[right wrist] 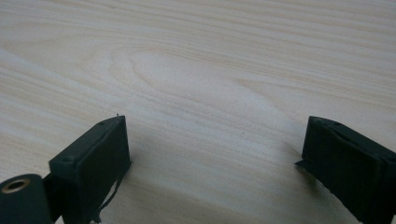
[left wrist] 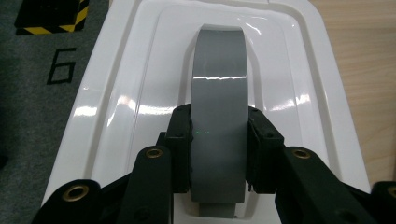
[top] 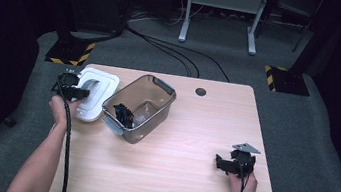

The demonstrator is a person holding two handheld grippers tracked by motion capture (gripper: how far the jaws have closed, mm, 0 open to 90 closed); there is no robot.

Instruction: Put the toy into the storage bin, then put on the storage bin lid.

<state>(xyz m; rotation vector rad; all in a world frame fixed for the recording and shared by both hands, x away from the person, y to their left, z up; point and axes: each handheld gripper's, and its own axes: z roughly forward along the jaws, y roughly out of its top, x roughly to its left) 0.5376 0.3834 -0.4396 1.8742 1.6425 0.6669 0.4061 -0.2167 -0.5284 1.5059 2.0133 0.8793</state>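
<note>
My left gripper (left wrist: 218, 140) clamps a grey roll of tape (left wrist: 219, 116) above the white lid (left wrist: 121, 93), at nine o'clock of the clear bin (top: 144, 107). My right gripper (right wrist: 212, 154) rests with jaws spread wide over bare table (right wrist: 196, 70), at four o'clock.
</note>
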